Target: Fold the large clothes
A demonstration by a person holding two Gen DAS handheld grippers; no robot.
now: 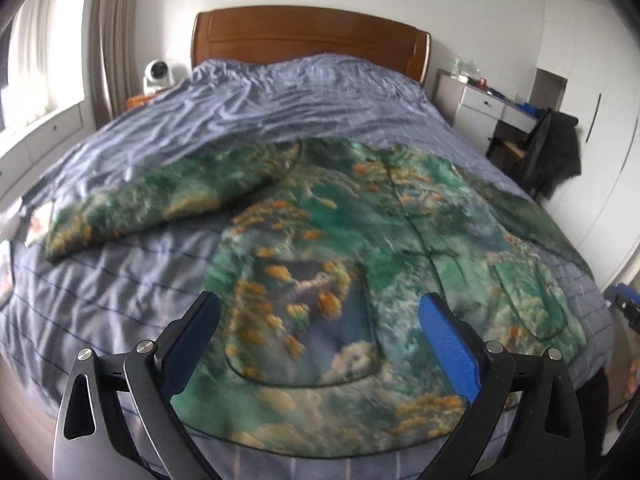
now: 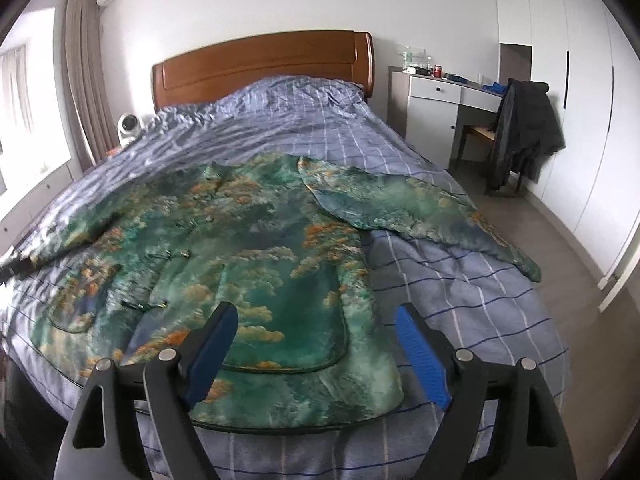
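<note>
A large green patterned jacket (image 1: 344, 240) with orange and white print lies flat, front up, on the bed, sleeves spread to both sides; it also shows in the right wrist view (image 2: 256, 256). Its left sleeve (image 1: 152, 196) reaches toward the bed's left edge and its right sleeve (image 2: 420, 212) toward the right edge. My left gripper (image 1: 320, 320) is open and empty above the jacket's lower left pocket. My right gripper (image 2: 316, 328) is open and empty above the lower right pocket, near the hem.
The bed has a blue checked cover (image 2: 460, 300) and a wooden headboard (image 1: 308, 40). A white fan (image 1: 158, 76) stands at the left of the bed. A white desk (image 2: 436, 96) and a chair with a dark coat (image 2: 520, 128) stand at the right.
</note>
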